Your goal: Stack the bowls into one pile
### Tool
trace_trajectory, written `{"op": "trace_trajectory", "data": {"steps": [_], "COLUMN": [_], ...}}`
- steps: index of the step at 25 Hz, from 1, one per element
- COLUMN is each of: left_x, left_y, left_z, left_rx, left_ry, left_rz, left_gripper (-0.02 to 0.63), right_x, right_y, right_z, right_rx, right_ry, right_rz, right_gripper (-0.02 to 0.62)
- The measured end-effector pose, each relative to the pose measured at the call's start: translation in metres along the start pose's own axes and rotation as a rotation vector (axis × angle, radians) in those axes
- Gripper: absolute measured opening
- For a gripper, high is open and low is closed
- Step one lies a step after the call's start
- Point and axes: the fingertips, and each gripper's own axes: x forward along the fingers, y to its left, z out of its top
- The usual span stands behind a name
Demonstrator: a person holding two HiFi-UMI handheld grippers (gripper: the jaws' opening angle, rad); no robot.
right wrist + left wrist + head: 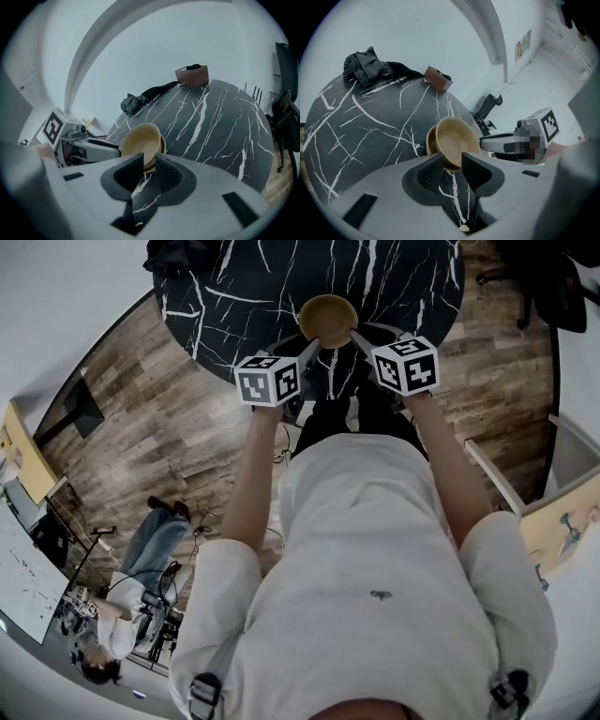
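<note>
Square-marked left gripper [452, 160] and right gripper [149, 160] pinch the tan bowl [457, 137] rim.

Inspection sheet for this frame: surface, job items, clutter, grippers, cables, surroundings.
Surface: round black marbled table, white veins.
Job's things: top bowl tilted in the lower bowl, near the table's edge.
Clutter: black cloth and brown box at the far edge.
Grippers: left gripper and right gripper each closed on the top bowl's rim, opposite sides.
Cables: dark leads on the floor by a seated person.
Surroundings: wood floor, white walls.
</note>
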Motion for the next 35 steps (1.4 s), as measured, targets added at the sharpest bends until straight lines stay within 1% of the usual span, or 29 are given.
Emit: {"op": "trace_trajectory", "data": {"steps": [5,10,19,28,35], "left_x": [0.001,0.004,-0.002,-0.008,-0.030], "left_y": [0.003,0.006,0.008,0.005,-0.014], "left_z": [-0.005,-0.011,-0.014,-0.014,-0.006], "left_rx": [-0.034,-0.033,-0.038,-0.008,0.029], "left_ry": [0.017,0.040,0.033,0.004,-0.062], "left_rz": [-0.014,-0.025,-0.020,-0.020,-0.026], "left_gripper": [0.124,0.124,0.124,0.124,0.123], "right_x": [0.004,0.010,0.006,0.003,-0.019], "right_y": [-0.001,-0.005,0.000,0.005,0.021], "right_z": [-0.006,-0.012,-0.008,-0.009,-0.003], "right_rx": [0.010,0.010,0.004,-0.022,-0.067], "right_ry": [0.016,0.030,0.020,-0.001,-0.033], "right_rz": [0.002,0.002,0.007,0.009,0.005], "right_gripper": [0.083,0.071,0.071,0.067,0.052]}}
